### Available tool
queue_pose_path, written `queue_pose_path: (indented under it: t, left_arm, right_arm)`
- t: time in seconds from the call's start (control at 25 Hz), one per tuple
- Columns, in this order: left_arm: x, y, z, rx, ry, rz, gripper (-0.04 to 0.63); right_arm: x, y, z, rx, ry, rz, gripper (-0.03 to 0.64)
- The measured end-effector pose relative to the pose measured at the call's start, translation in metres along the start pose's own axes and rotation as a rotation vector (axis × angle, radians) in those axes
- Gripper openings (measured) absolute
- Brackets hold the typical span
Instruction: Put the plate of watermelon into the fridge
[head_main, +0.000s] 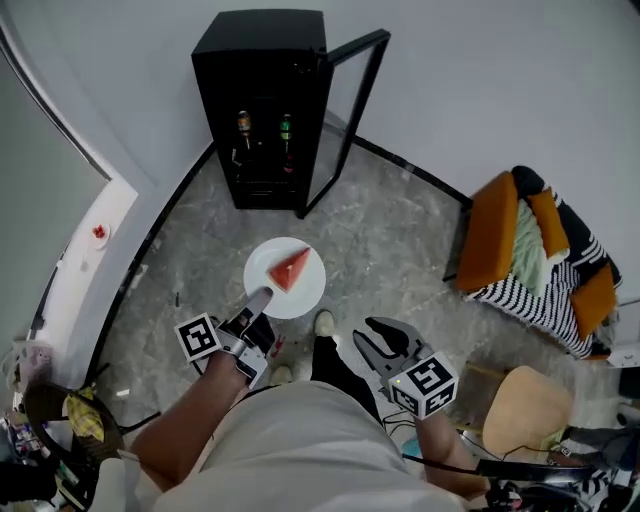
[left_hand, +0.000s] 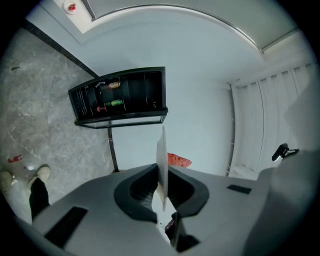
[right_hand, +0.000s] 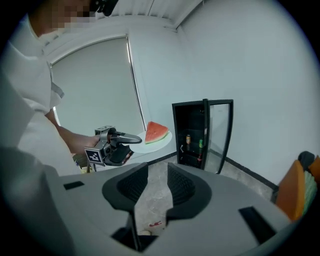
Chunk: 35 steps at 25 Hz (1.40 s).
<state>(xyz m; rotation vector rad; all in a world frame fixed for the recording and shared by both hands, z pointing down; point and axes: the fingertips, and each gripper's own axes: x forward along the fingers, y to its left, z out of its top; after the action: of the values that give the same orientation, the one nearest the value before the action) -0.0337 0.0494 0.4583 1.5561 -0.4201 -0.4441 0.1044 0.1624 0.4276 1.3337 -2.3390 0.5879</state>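
My left gripper (head_main: 262, 297) is clenched on the plate (head_main: 303, 296), its jaws pinching the rim at the plate's near edge. In the left gripper view the plate runs edge-on between the pads, and the red of the fruit shows just beyond them. The watermelon slice (head_main: 290, 269) lies near the middle of the plate with its rind toward the far right edge.

I hold the plate in the air above the marbled floor (head_main: 400, 230), level and in front of the fridge (head_main: 260, 100) but well apart from it. The fridge is a small black cabinet standing on the floor against the wall. Its glass door (head_main: 352, 110) is swung open to the right. Inside, two bottles (head_main: 244, 125) stand upright side by side on a shelf, one with an orange label and one green.

My right gripper (head_main: 385, 340) is released. Its jaws stand wide apart with nothing between them, and it hangs low at my right side, well away from the plate.
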Motion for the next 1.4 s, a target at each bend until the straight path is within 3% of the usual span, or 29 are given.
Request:
queue_pose_path:
  t: [0.2, 0.44, 0.68, 0.84, 1.0, 1.4]
  left_arm:
    - [0.066, 0.006, 0.048, 0.024, -0.118, 0.019, 0.031]
    - [0.142, 0.02, 0.118, 0.022, -0.262, 0.038, 0.031]
    - [0.171, 0.037, 0.157, 0.042, -0.306, 0.049, 0.031]
    - [0.194, 0.065, 0.21, 0.036, -0.324, 0.071, 0.031]
    - [0.222, 0.099, 0.281, 0.072, -0.314, 0.125, 0.031]
    - [0.31, 0.171, 0.425, 0.046, -0.281, 0.158, 0.031]
  right_arm:
    - [0.041, -0.075, 0.049, -0.072, 0.02, 0.111, 0.13]
    - [0.112, -0.136, 0.094, -0.238, 0.147, 0.316, 0.109]
    - [0.148, -0.13, 0.103, -0.323, 0.219, 0.414, 0.106]
    - [0.192, -0.137, 0.114, -0.337, 0.263, 0.435, 0.106]
    - [0.249, -0.158, 0.141, -0.314, 0.295, 0.412, 0.106]
    - [0.359, -0.192, 0.188, -0.246, 0.373, 0.353, 0.106]
